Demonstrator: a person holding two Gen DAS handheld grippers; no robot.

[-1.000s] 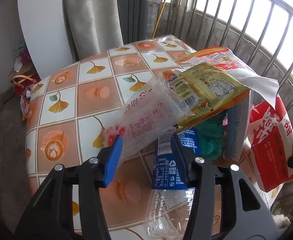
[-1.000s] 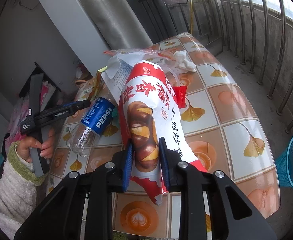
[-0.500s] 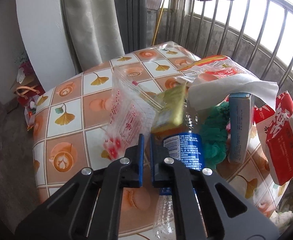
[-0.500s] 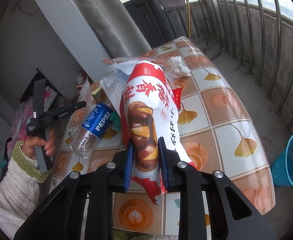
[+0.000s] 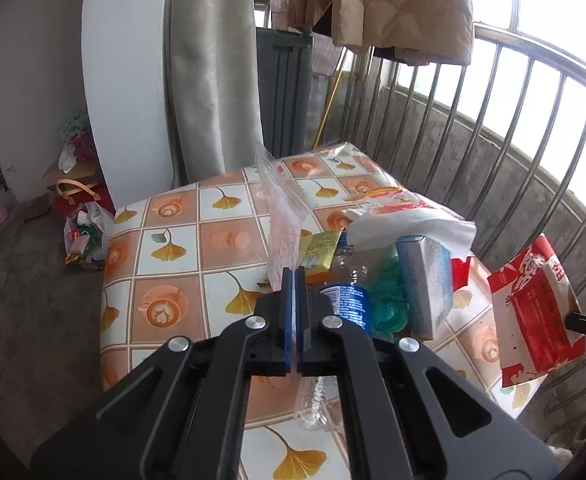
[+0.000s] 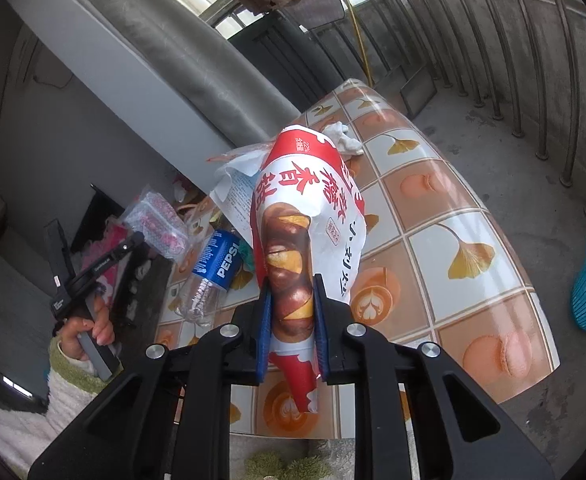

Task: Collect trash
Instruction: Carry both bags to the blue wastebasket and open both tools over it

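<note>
Above the bench [image 5: 173,208], the left tool [image 5: 293,280] pinched a thin clear wrapper [image 5: 283,216] while the right tool [image 6: 293,312] was closing on a chestnut bag [image 6: 305,216], and either could slip loose.

Glossy plastic tablecloth [image 5: 173,272], crinkly clear plastic wrapper [image 5: 283,216], shiny red-and-white snack bag [image 6: 305,216].

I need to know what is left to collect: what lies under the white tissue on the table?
Under the white tissue show a red-and-white wrapper, a pale blue box, green netting and the plastic bottle. Whatever lies deeper in the pile is covered.
</note>
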